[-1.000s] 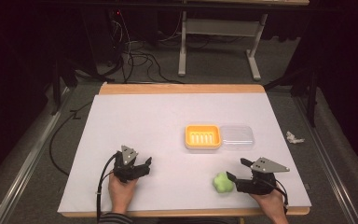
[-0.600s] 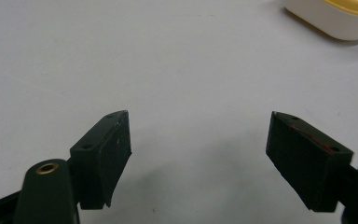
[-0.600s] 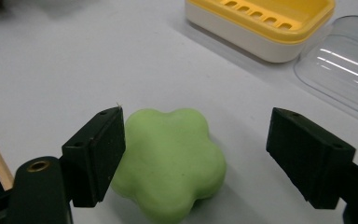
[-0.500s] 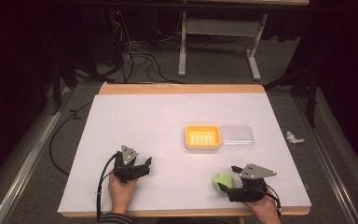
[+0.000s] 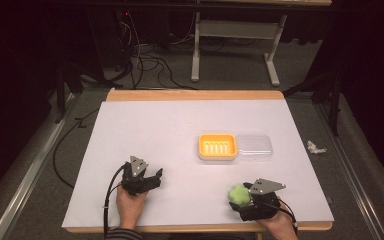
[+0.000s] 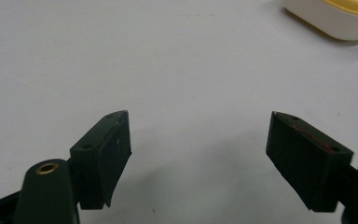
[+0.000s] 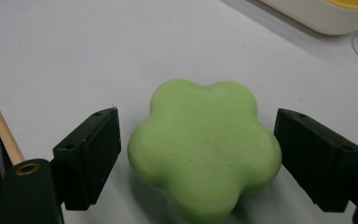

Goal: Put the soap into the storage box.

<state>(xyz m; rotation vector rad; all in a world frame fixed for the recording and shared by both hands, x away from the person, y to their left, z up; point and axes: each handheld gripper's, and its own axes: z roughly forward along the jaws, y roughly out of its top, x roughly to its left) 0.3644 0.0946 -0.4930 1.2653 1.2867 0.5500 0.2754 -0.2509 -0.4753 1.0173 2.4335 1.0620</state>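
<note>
The green flower-shaped soap (image 7: 205, 147) lies on the white surface (image 5: 170, 130) near its front edge, well apart from the yellow soap dish (image 5: 217, 146). The right gripper (image 7: 198, 156) has just been opening; its jaws stand spread either side of the soap, not pressing it. The left gripper (image 6: 200, 158) rests idle, jaws spread and empty. By judgement, grasp and transfer remain. No legible writing.

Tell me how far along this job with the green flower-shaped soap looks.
Early on, it seems. Done: the yellow soap dish sits open, its clear lid beside it. In hand: the right hand-held gripper has just been opening its jaws and now straddles the green soap on the table, pads not pressing it. The left hand-held gripper waits open. Probably left: gripping the soap and moving it, perhaps to the dish.
</note>
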